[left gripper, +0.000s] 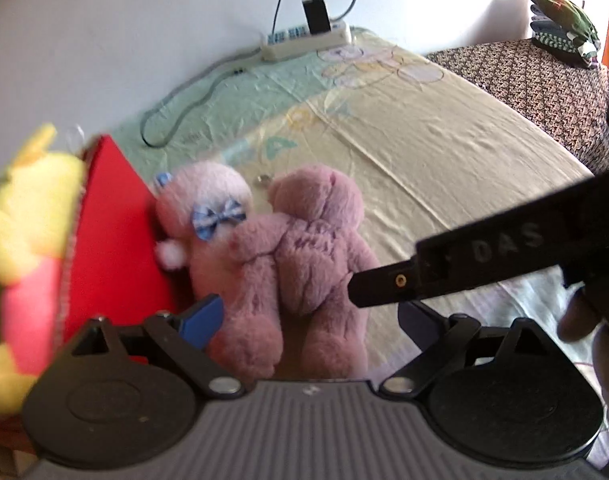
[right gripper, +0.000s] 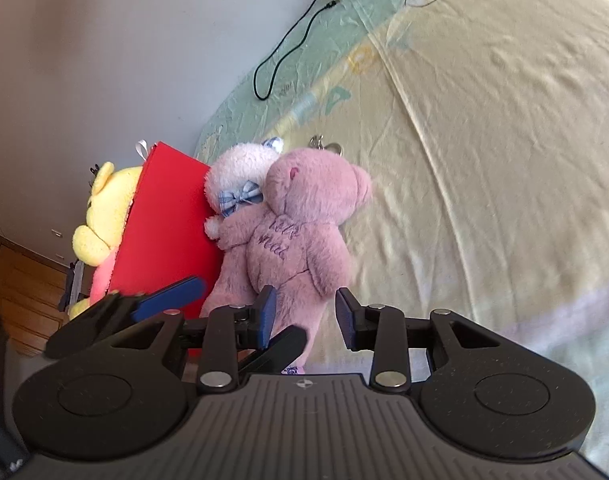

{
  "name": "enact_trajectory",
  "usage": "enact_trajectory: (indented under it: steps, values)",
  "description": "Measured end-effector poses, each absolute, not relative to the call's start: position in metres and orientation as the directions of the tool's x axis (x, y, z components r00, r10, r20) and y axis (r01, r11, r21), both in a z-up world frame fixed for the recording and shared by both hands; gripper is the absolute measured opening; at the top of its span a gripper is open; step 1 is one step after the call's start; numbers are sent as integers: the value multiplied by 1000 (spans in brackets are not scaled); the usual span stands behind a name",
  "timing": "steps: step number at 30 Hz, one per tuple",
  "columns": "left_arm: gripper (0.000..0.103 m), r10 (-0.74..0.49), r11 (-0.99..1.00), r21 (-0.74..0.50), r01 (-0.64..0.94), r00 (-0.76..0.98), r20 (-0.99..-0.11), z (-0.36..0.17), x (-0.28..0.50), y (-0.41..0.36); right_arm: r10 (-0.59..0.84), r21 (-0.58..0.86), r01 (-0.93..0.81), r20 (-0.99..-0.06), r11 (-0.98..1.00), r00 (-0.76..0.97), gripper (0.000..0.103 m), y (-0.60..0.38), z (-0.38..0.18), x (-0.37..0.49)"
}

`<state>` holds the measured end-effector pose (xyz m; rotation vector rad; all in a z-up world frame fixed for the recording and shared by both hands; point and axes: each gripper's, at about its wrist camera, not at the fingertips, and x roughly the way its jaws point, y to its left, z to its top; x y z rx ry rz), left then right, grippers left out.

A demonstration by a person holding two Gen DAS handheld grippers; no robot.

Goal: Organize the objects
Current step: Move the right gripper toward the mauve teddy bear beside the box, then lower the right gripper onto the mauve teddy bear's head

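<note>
- Far left: a yellow plush (right gripper: pixel 104 216) with a pink lower part sits inside the red box (right gripper: pixel 166 232); in your left wrist view it shows blurred at the frame edge.
- The red box stands on the bed sheet (right gripper: pixel 484 152), close to the wall.
- Just right of it, a pale pink bear (right gripper: pixel 240 176) with a blue checked bow leans against the box wall, one paw touching the red side.
- A darker pink bear (right gripper: pixel 300 232) with stitched lettering on its chest lies half over the pale one, head away from you.
- Your left gripper (left gripper: pixel 304 316) is spread wide; the legs of both bears lie between its blue pads, no pad pressing on them.
- Your right gripper (right gripper: pixel 304 318) stands partly spread; a leg of the darker bear sits at the left pad, clear gap to the right pad.
- Far right, at the back of the bed: a white power strip (left gripper: pixel 308 42) with a black adapter plugged in.
</note>
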<state>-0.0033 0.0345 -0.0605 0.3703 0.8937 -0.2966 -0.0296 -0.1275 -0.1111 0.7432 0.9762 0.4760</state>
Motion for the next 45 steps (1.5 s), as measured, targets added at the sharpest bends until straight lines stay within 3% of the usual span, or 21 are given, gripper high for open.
enact_trajectory:
  steps: [7,12,16,19,20,21,32,34,37,45]
  values:
    - [100,-147,879,162,449,577,-804,-75,4,35,654,747,-9,-576,665,490,37,-124,-114,-21]
    - [99,-159,876,145,459,559,-814,-83,6,35,670,762,9,-574,647,470,47,-118,-120,-14]
    - [99,-163,877,136,461,550,-819,-84,7,36,682,771,5,-566,636,463,48,-117,-122,-10]
    - [99,-177,878,116,464,540,-823,-82,5,36,686,767,2,-575,641,446,39,-117,-123,-10]
    - [99,-187,875,106,472,532,-826,-81,4,35,691,767,-4,-576,642,436,28,-117,-123,-10]
    - [99,-191,875,101,473,530,-826,-80,1,34,703,774,-7,-570,633,426,26,-118,-123,-11]
    - [99,-334,821,-23,571,447,-830,-70,-29,3,654,717,-48,-603,695,456,25,-154,-102,-37]
    - [91,-404,766,-79,638,383,-831,-69,-39,-9,684,743,-48,-587,668,434,18,-163,-102,-44]
    - [93,-375,724,0,690,394,-839,-73,-56,-31,714,757,-80,-567,648,410,18,-164,-98,-58]
    - [93,-374,778,-22,628,435,-819,-65,-54,-23,629,715,-49,-578,697,519,26,-182,-96,-67]
